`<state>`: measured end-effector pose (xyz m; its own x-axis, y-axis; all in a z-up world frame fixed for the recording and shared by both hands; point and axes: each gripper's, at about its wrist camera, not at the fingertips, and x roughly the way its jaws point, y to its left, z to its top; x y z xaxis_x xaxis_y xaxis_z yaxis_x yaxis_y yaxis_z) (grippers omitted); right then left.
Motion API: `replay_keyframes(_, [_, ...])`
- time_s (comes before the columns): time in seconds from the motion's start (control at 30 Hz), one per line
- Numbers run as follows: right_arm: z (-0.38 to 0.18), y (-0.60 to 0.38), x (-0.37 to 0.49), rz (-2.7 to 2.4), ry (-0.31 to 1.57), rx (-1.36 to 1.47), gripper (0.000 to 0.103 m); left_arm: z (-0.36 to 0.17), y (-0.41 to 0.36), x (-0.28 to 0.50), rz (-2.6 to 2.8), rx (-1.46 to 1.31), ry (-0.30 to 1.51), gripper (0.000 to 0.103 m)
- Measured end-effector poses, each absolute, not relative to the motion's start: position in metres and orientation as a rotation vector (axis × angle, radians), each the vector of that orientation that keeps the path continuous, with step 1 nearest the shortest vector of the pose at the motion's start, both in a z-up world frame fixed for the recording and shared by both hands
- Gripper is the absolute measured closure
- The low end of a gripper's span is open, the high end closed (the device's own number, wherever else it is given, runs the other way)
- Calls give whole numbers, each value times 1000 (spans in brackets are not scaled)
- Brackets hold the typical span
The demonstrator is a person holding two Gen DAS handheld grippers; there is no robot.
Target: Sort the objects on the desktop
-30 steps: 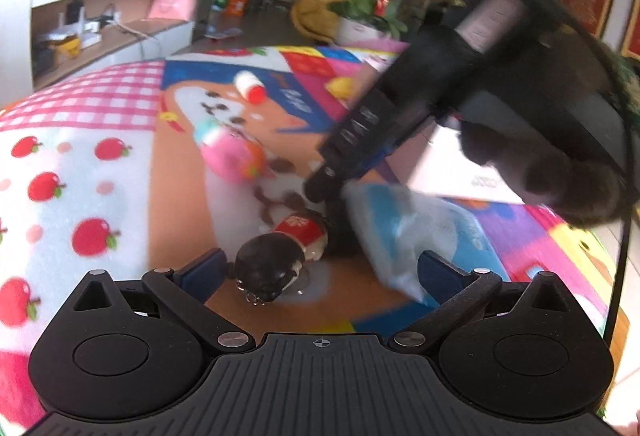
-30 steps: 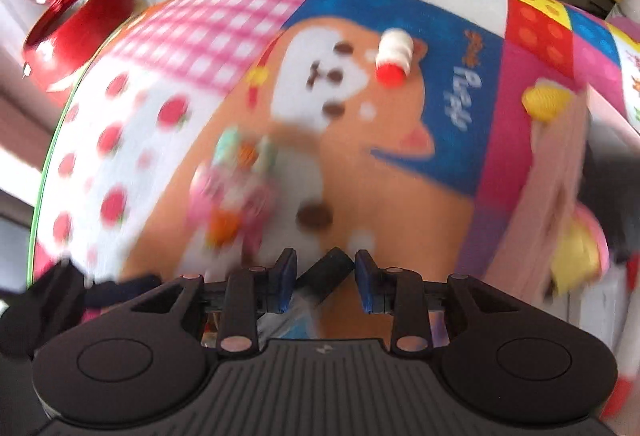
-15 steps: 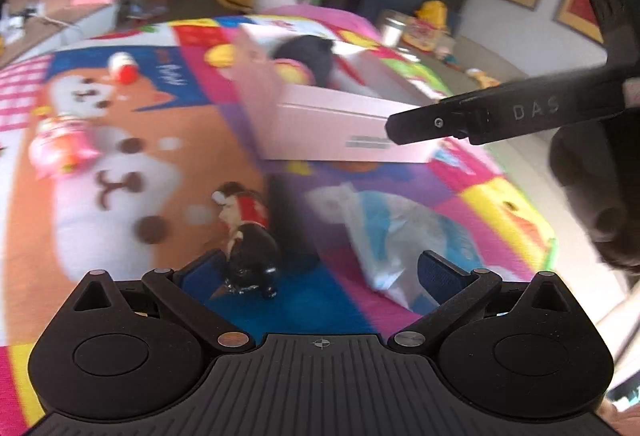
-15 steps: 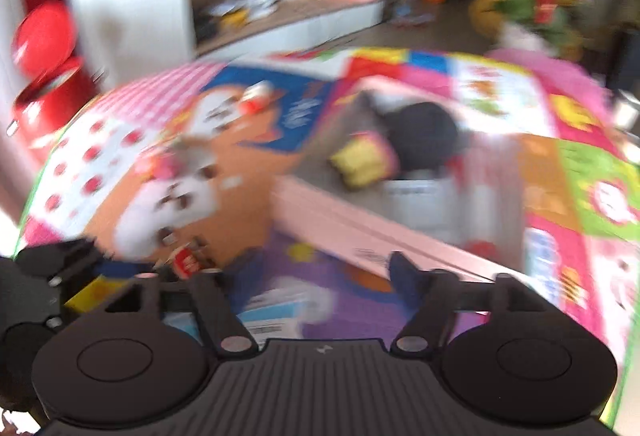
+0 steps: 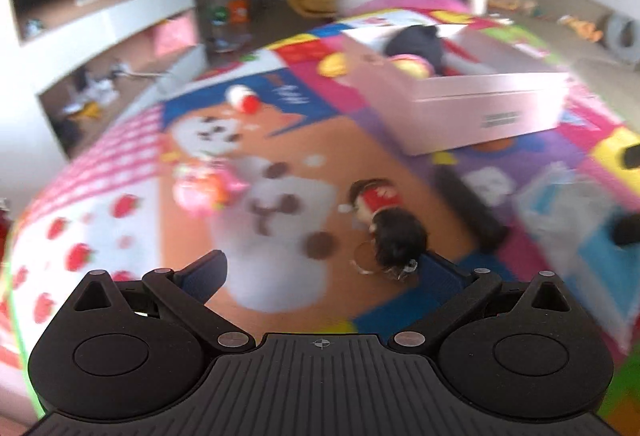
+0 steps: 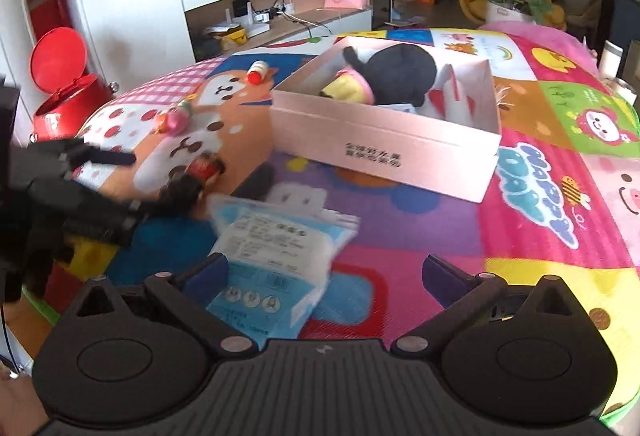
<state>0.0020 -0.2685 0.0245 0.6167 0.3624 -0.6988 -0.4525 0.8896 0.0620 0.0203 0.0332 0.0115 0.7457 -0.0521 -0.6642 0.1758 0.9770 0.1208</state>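
Left gripper (image 5: 320,276), bottom of frame: fingers apart, nothing held. A doll (image 5: 386,224) lies just ahead, right of centre, near the right fingertip. Right gripper (image 6: 326,276): fingers apart, over a blue-white packet (image 6: 272,256) at lower centre. Mid-frame left, pink toy (image 6: 174,118). Beyond, pink box (image 6: 384,144) at centre holds a black plush (image 6: 400,72). Small bottle (image 6: 258,71) lies upper left of the box.

A: What covers the counter (image 6: 532,236)?

B: A bright cartoon mat (image 6: 420,220). On it sit an open pink box (image 6: 384,152), a blue-and-white packet (image 6: 276,256) and a dark-haired doll (image 6: 192,180) lying beside the packet.

A: And further back?

B: A pink toy (image 6: 176,118) and a small red-capped bottle (image 6: 258,71), well apart.
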Motion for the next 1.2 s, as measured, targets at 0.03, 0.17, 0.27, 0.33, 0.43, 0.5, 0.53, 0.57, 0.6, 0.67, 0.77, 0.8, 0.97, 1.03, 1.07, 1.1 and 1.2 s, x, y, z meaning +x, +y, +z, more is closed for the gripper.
replay_keyframes(0.03, [24,-265,-3,483,762,-136,0,12,36,22,-110,181,719,0])
replay_keyframes(0.17, [20,-252,-13,545,762,-176,0,15,43,28,-55,153,715,0])
replay_keyframes(0.27, [16,-244,-18,540,744,-290,0,24,45,25,-65,105,680,0])
replay_keyframes(0.33, [16,-246,-19,462,688,-368,0,31,46,22,-109,49,657,0])
replay_keyframes(0.43, [16,-256,-10,252,614,-428,0,34,36,21,-200,-16,644,0])
replay_keyframes(0.5, [14,-264,-5,161,599,-417,0,32,24,22,-291,-24,661,0])
replay_keyframes(0.53, [15,-272,-3,144,607,-378,0,31,16,22,-334,-17,671,0])
replay_keyframes(0.57, [16,-279,-3,144,622,-327,0,28,6,22,-384,-1,681,0])
replay_keyframes(0.6, [16,-285,-4,151,638,-275,0,24,-2,21,-416,18,688,0])
replay_keyframes(0.67, [14,-294,-8,165,658,-203,0,17,-19,22,-445,77,696,0])
replay_keyframes(0.77, [4,-303,-18,158,681,-155,0,8,-33,28,-398,157,697,0])
replay_keyframes(0.8, [0,-305,-17,158,694,-141,0,6,-34,31,-374,172,698,0])
replay_keyframes(0.97, [-17,-303,-18,152,743,-90,0,4,-21,38,-301,196,698,0])
replay_keyframes(1.03, [-20,-300,-17,148,732,-67,0,4,-12,38,-262,217,694,0])
replay_keyframes(1.07, [-20,-299,-15,150,730,-62,0,5,-7,38,-239,229,691,0])
replay_keyframes(1.1, [-20,-297,-14,153,728,-61,0,5,-2,39,-212,242,689,0])
replay_keyframes(1.2, [-22,-291,-12,151,717,-52,0,6,11,45,-134,261,684,0])
